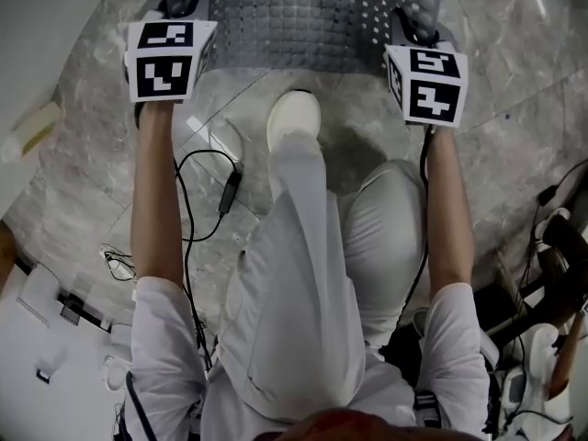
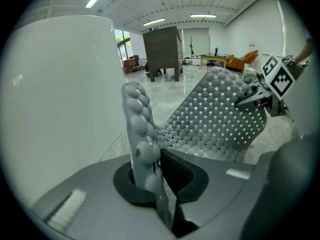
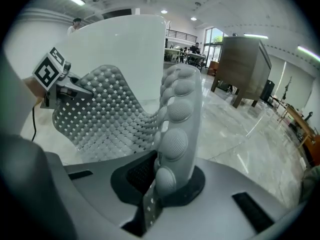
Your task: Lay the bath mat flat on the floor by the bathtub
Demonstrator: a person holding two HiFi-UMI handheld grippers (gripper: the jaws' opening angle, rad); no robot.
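Both sets of fingers are clenched on the bath mat (image 1: 303, 16). The left gripper (image 2: 152, 176) pinches one near corner and the right gripper (image 3: 155, 184) the other, with the knobbly edge standing up between each pair. The mat hangs stretched between them, ahead of the person's shoe (image 1: 294, 118) and sagging mid-span, with its near edge clear of the floor (image 1: 73, 173). The far edge runs out of the head view, so I can't tell whether it touches down. The two-corner hold likely keeps the sheet spread so it doesn't fold under itself. The bathtub (image 2: 60, 109) wall sits close on the left gripper's side, so position looks roughly right, but the mat isn't laid down yet. Next move needs both ends lowered evenly under tension, releasing once flat. Risk is that the floppy mat curls or bunches against the tub.
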